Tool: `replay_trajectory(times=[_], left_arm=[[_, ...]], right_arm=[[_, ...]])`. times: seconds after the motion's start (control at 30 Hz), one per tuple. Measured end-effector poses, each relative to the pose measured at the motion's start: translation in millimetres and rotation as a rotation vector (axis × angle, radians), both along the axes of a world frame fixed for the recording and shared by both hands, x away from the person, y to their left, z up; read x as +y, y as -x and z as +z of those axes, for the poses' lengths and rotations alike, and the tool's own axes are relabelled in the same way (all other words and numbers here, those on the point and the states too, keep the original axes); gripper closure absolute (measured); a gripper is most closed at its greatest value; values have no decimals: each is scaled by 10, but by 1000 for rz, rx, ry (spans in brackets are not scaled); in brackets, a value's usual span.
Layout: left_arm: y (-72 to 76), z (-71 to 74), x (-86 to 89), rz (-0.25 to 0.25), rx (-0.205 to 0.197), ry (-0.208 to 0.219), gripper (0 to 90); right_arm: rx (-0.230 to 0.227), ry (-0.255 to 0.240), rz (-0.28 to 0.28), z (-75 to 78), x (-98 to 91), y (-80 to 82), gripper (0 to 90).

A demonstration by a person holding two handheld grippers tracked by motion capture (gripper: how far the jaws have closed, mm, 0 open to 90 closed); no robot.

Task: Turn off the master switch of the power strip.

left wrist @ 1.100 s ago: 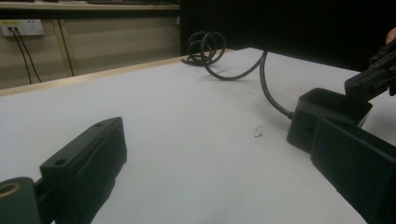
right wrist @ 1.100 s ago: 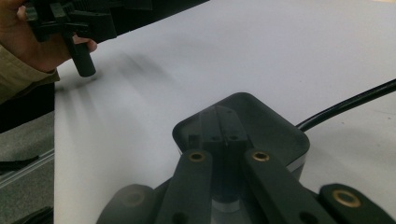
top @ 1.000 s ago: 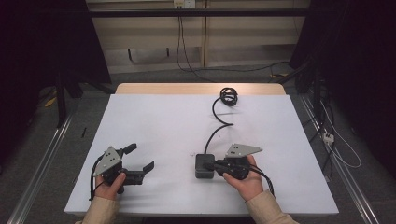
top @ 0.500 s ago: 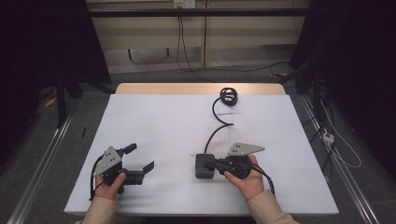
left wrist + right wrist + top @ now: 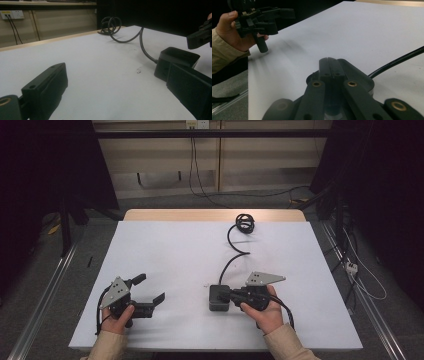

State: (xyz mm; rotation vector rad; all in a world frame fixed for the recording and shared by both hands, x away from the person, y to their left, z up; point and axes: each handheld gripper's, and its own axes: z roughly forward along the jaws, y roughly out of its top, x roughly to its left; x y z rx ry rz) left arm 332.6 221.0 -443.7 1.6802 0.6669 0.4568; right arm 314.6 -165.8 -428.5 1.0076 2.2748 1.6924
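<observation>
A black box-shaped adapter [image 5: 217, 299] lies on the white table [image 5: 170, 250], right of the middle near the front. Its black cable [image 5: 234, 240] snakes away to a coil [image 5: 245, 222] at the far edge. My right gripper [image 5: 231, 295] is shut, held level, with its tips against the adapter's right side; in the right gripper view its jaws [image 5: 332, 63] lie pressed together, the cable [image 5: 398, 61] running off to the right. My left gripper [image 5: 151, 288] stands open at the front left, well clear of the adapter [image 5: 176, 58], nothing between its jaws [image 5: 117, 85].
The table's far strip is bare wood [image 5: 215, 215]. Metal rails [image 5: 45, 300] run along the floor on both sides, and loose cables [image 5: 360, 270] lie on the floor at the right. A wall with sockets [image 5: 196, 124] stands behind.
</observation>
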Motion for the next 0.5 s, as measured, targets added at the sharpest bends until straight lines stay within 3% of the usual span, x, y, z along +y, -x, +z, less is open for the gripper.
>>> replay_trajectory(times=[0.1,0.5], left_arm=[[0,1,1,0,-1,2,35],[2,3,7,-1,-4,-2,35]], right_arm=[[-4,-11,-1,13,1,-3,810],[-11,2,4,29,21,-9,660]])
